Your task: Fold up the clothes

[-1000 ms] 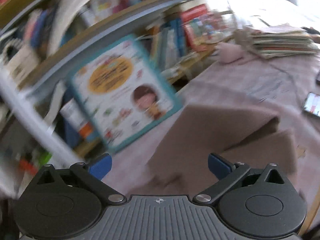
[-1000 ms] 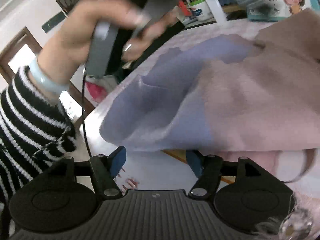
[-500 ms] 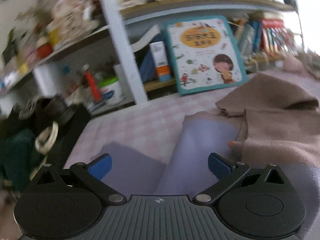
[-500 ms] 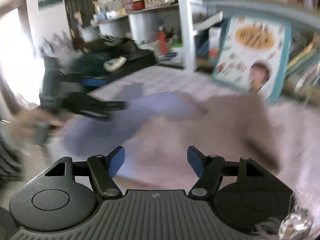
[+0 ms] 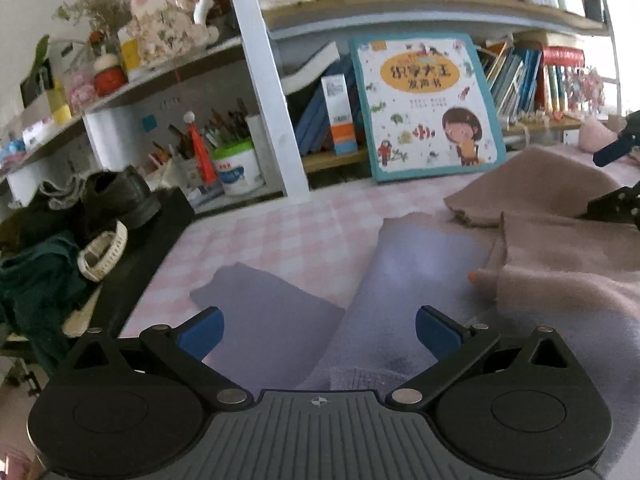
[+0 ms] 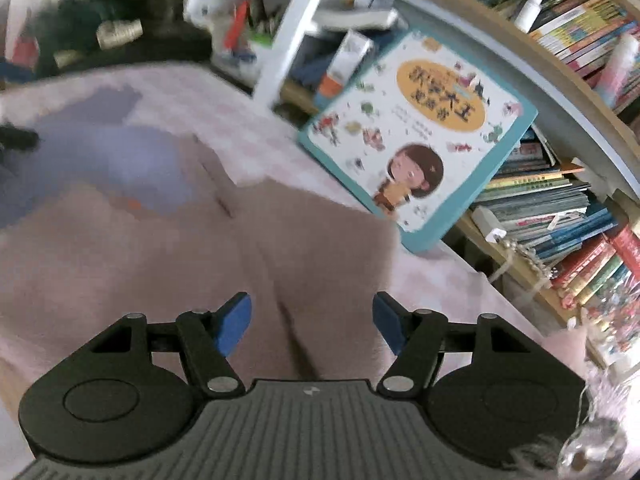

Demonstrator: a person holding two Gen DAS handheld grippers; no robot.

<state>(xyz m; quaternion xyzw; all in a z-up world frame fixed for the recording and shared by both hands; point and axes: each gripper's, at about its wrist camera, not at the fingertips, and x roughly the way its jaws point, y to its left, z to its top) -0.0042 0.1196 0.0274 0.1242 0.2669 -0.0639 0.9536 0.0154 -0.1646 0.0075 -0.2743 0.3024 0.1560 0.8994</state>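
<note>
Brown and lavender garment (image 5: 560,264), rumpled and partly folded over itself, lies on the pink-checked surface (image 5: 280,232) at centre right. Left tongs (image 5: 318,334) and right tongs (image 6: 312,326) are both spread, empty.

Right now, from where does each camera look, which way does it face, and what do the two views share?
Left wrist: sits behind the open left gripper, low over the lavender cloth on the pink checked tablecloth, facing the shelves; the right gripper's blue fingertip shows at the right edge.
Right wrist: sits behind the open right gripper, over the brown knitted garment, facing the bookshelves; a dark blurred shape shows at the left edge.
Shared: the teal-framed children's picture book, both cloths.
</note>
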